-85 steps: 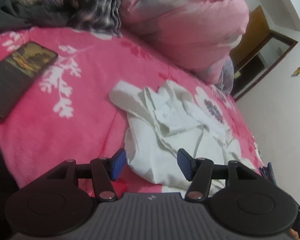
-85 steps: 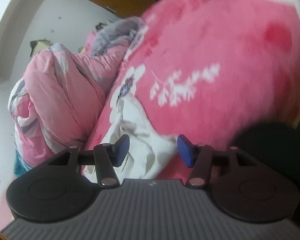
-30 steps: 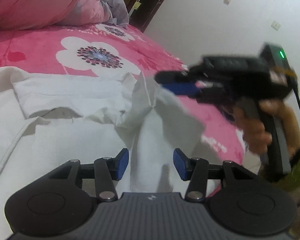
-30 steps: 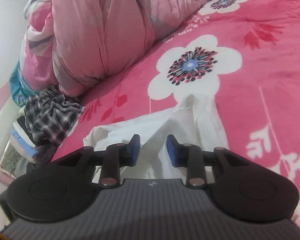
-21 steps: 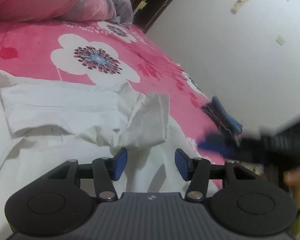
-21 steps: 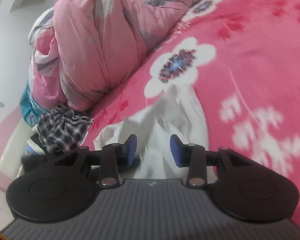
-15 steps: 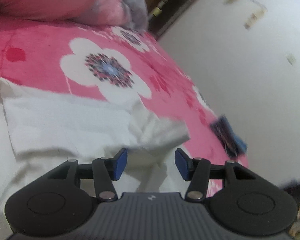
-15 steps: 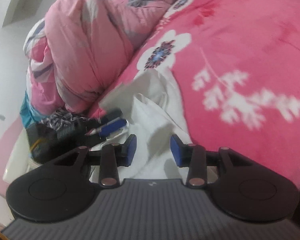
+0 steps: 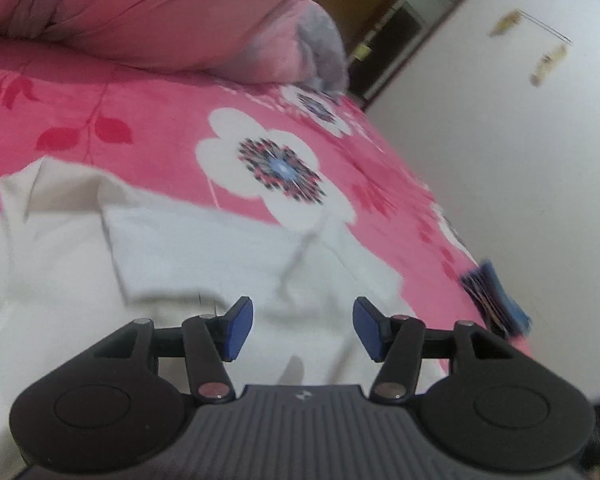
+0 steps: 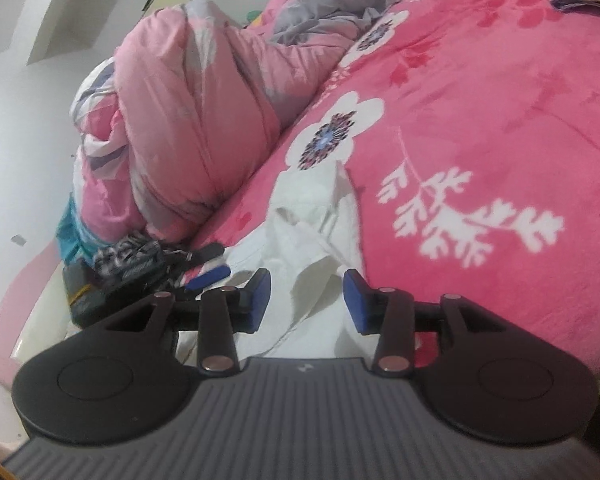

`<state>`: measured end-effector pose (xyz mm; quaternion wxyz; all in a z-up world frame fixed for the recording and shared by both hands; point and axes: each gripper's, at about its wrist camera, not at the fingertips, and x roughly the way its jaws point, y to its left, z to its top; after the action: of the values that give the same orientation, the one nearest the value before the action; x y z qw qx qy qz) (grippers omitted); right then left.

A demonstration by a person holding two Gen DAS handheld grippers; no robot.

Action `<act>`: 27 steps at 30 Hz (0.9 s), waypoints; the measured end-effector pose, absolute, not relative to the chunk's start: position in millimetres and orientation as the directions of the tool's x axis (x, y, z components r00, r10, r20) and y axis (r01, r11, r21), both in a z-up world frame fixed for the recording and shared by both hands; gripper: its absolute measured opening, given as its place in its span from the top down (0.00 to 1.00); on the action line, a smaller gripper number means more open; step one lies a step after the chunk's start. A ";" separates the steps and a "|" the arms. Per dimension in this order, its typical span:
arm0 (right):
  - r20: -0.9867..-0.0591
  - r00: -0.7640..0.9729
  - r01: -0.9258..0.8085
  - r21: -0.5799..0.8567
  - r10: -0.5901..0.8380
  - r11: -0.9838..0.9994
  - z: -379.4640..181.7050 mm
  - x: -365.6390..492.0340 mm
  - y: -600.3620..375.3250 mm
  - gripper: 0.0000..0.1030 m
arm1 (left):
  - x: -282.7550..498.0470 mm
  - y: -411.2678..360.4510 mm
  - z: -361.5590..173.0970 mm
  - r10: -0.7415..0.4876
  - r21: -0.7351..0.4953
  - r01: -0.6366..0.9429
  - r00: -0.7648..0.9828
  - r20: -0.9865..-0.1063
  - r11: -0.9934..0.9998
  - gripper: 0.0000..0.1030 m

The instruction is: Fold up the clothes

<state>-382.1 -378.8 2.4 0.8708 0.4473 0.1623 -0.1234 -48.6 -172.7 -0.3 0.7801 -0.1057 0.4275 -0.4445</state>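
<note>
the left gripper (image 9: 303,330) points down at a slant over the bed, its blue pads (image 9: 238,328) apart and the jaws opening, nothing pressed between them. the right gripper (image 10: 306,300) tilts down less steeply near the bed's edge, its jaws also opening, pads (image 10: 356,300) clear of any grip. in the right wrist view the left gripper shows to the left, blurred.

One white garment (image 9: 188,264) lies on one pink floral blanket (image 9: 148,152). One rolled pink quilt (image 10: 196,120) sits at the blanket's far edge, one grey cloth (image 10: 324,12) bunched beside it. One checked cloth (image 10: 128,256) lies near the garment's end. Two grippers appear, the left gripper (image 9: 303,330) and the right gripper (image 10: 306,304), both opening with nothing clamped.
</note>
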 end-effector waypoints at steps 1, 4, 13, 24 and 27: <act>-0.390 0.919 0.353 0.740 -0.062 0.573 3.4 -382.0 -376.2 0.61 | -58.7 -165.0 1.3 -0.791 -0.548 0.614 0.222 -0.570 0.568 0.43; -0.403 0.914 0.357 0.731 -0.055 0.582 3.6 -377.2 -368.2 0.61 | -87.7 -141.7 1.4 -0.803 -0.558 0.637 0.171 -0.570 0.532 0.42; -0.578 0.790 0.519 0.458 -0.202 0.722 5.6 -362.0 -332.2 0.61 | -147.4 -100.9 -7.8 -0.792 -0.481 0.719 0.158 -0.589 0.501 0.42; -0.646 0.734 0.539 0.364 -0.211 0.760 16.3 -351.6 -315.1 0.76 | -156.2 -73.9 -11.1 -0.810 -0.470 0.726 0.205 -0.550 0.503 0.42; -0.590 0.800 0.446 0.459 -0.112 0.768 36.1 -339.4 -309.2 0.76 | -148.2 -63.3 -13.1 -0.814 -0.489 0.699 0.238 -0.529 0.522 0.42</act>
<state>-339.4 -309.2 36.1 0.8989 0.3031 0.2759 -0.1551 -148.2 -63.3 -13.1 0.7831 -0.0751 0.3844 -0.4832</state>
